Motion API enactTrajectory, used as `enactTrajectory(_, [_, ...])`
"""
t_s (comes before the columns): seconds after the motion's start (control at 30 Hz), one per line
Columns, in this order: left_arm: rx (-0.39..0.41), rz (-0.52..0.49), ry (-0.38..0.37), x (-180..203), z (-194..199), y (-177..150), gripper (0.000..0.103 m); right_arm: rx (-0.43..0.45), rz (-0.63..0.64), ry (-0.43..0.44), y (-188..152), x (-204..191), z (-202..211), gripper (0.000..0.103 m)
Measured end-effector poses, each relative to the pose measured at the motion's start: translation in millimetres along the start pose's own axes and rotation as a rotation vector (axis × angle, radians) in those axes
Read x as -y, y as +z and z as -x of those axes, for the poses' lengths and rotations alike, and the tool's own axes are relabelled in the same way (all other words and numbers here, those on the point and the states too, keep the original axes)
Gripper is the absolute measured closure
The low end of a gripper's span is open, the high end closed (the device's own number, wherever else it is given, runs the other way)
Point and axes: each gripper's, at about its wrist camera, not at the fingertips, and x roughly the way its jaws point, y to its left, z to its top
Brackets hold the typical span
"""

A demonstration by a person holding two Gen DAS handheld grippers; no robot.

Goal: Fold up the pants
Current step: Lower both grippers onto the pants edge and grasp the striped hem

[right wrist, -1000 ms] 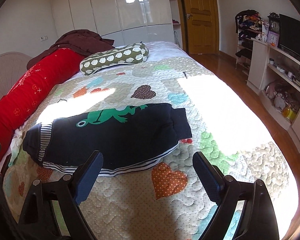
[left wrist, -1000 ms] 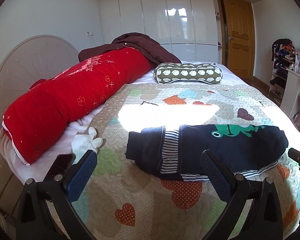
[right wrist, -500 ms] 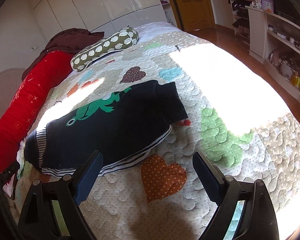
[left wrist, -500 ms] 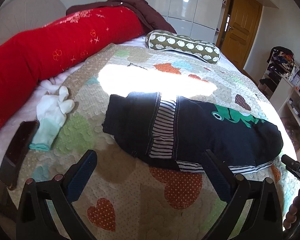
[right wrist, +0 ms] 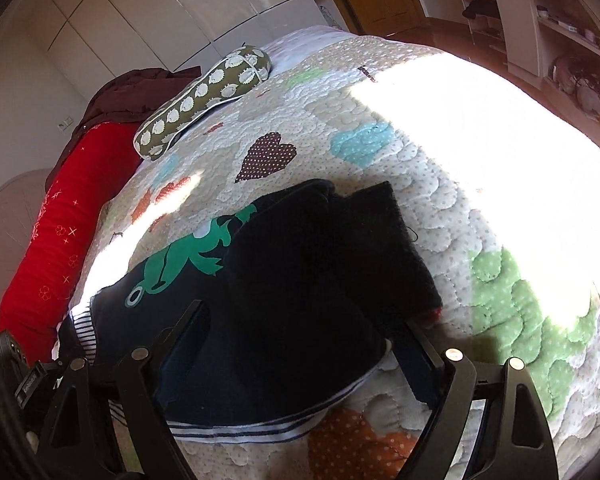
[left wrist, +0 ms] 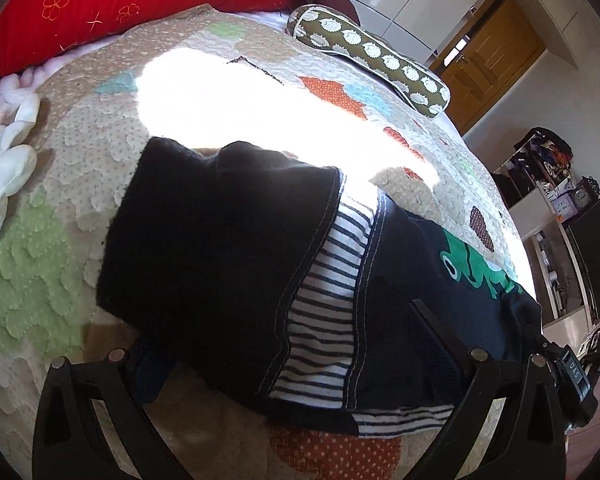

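1. Dark navy children's pants (left wrist: 228,264) with a green frog print and black-and-white striped lining, lying folded lengthwise across the near part of the bed, waistband end to the left, leg cuffs to the right.
2. Seen from the right wrist camera too: same pants (right wrist: 300,280), frog print (right wrist: 180,260) on the left half, knit cuffs on the right, striped hem along the near edge.
3. Left gripper (left wrist: 284,352) low over the waistband end, fingers spread wide with the fabric between them; left finger (left wrist: 148,368) on the quilt just beside the pants' edge, right finger (left wrist: 432,332) on top of the cloth; no squeeze visible.
4. Right gripper (right wrist: 304,340) over the cuff end, fingers closing with the pants between them, pads not yet pressing the cloth.
5. Beneath everything, a beige quilted bedspread (left wrist: 80,160) with coloured heart patches and a bright sun patch.
6. Far side of the bed: an olive bolster pillow with white dots (left wrist: 372,48), a long red cushion (left wrist: 120,4), a dark maroon garment (right wrist: 128,96).
7. Far left edge: white gloves (left wrist: 4,160).
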Motion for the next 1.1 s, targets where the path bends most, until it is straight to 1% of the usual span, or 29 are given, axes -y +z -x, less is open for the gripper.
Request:
enactTrajectory(0.03, [-0.002, -0.003, 0.016, 2.5, -1.2, 2.6, 0.007, 0.002, 0.002, -0.009, 2.0, -1.9, -1.6, 0.038])
enactTrajectory(0.07, [0.003, -0.008, 0.042, 5.7, -0.7, 3.4, 0.018, 0.0, -0.001, 0.002, 4.2, -2.9, -2.5, 0.06])
enactTrajectory(0.1, [0.006, -0.022, 0.094, 9.0, -0.3, 3.6, 0.049, -0.015, -0.016, 0.035, 5.9, -2.6, -2.9, 0.074])
enactTrajectory(0.13, [0.006, -0.038, 0.151, 10.9, 0.3, 3.8, 0.073, -0.024, -0.036, 0.061, 6.7, -1.4, -2.0, 0.076])
enactTrajectory(0.17, [0.005, -0.042, 0.163, 10.5, 2.6, 3.8, 0.078, -0.021, -0.043, 0.066, 7.2, -1.4, 0.7, 0.078])
enactTrajectory(0.2, [0.003, -0.033, 0.144, 7.3, 6.5, 3.8, 0.083, -0.015, -0.036, 0.064, 6.4, -2.3, 5.4, 0.081])
enactTrajectory(0.23, [0.002, -0.019, 0.131, 4.6, 11.4, 3.5, 0.086, -0.01, -0.027, 0.067, 5.9, -3.6, 10.3, 0.082])
enactTrajectory(0.33, [0.012, 0.015, 0.09, 1.3, 30.9, -0.4, 0.091, 0.0, -0.014, 0.085, 2.7, -6.8, 29.0, 0.085])
enactTrajectory(0.57, [0.064, 0.004, 0.045, 19.7, 85.6, -17.0, 0.091, 0.025, 0.003, 0.113, -6.4, -6.1, 79.5, 0.087])
enactTrajectory(0.73, [0.109, -0.02, 0.037, 30.0, 120.2, -25.7, 0.091, 0.046, -0.006, 0.119, -13.1, 5.3, 106.4, 0.088])
enactTrajectory(0.8, [0.118, -0.028, 0.069, 27.7, 123.0, -35.5, 0.09, 0.032, -0.019, 0.091, -23.1, 15.5, 104.4, 0.087])
enactTrajectory(0.87, [0.112, -0.035, 0.137, 19.9, 115.4, -48.8, 0.088, -0.009, -0.025, 0.034, -36.3, 28.8, 95.3, 0.084])
enactTrajectory(0.9, [0.099, -0.032, 0.172, 13.1, 109.4, -55.6, 0.087, -0.038, -0.033, 0.002, -42.7, 37.0, 89.8, 0.081])
enactTrajectory(0.93, [0.079, -0.02, 0.188, 4.0, 104.5, -61.8, 0.087, -0.065, -0.041, -0.024, -48.5, 44.1, 85.4, 0.077])
enactTrajectory(0.97, [0.052, 0.006, 0.178, -5.6, 101.6, -67.4, 0.087, -0.076, -0.052, -0.033, -53.3, 50.6, 84.8, 0.068])
enactTrajectory(1.03, [0.02, 0.069, 0.121, -23.7, 105.2, -75.6, 0.087, -0.055, -0.079, -0.019, -58.3, 60.4, 93.8, 0.065])
enactTrajectory(1.07, [0.024, 0.091, 0.098, -30.1, 112.4, -78.2, 0.087, -0.042, -0.084, -0.024, -59.3, 62.2, 100.9, 0.061])
enactTrajectory(1.1, [0.04, 0.102, 0.09, -34.0, 121.6, -79.9, 0.086, -0.024, -0.084, -0.025, -60.0, 61.8, 108.8, 0.058])
